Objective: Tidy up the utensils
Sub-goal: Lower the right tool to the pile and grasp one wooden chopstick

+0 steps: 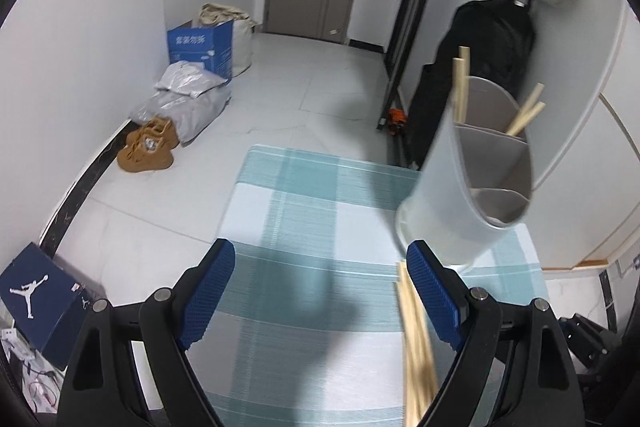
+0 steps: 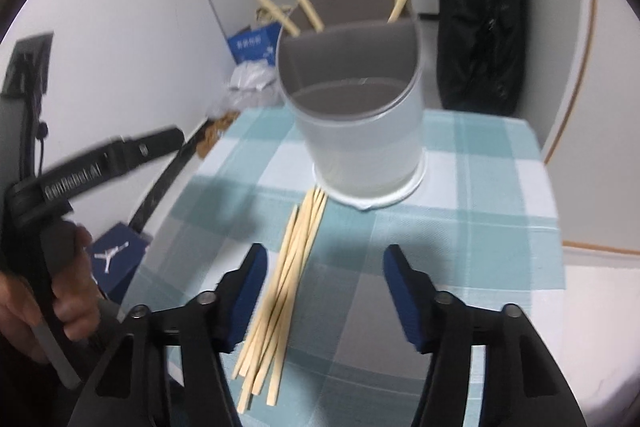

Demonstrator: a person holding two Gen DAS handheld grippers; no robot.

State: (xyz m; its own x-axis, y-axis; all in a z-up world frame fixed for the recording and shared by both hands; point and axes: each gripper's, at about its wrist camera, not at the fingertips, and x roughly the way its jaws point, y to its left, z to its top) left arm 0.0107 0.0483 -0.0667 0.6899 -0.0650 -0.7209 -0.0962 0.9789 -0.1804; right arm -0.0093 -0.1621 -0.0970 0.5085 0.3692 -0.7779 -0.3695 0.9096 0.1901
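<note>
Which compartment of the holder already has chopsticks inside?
The rear compartment of the utensil holder, farthest from the loose chopsticks on the cloth; four sticks stand in it. The others look empty.

Loose chopsticks (image 2: pixel 286 291) lie before a grey divided holder (image 2: pixel 352 131) on the checked cloth (image 2: pixel 500 227)

Under my claws the table (image 2: pixel 480 187) wears a teal-checked cloth; on it stand a white divided holder (image 2: pixel 360 131) and loose chopsticks (image 2: pixel 288 279) just beside its base
</note>
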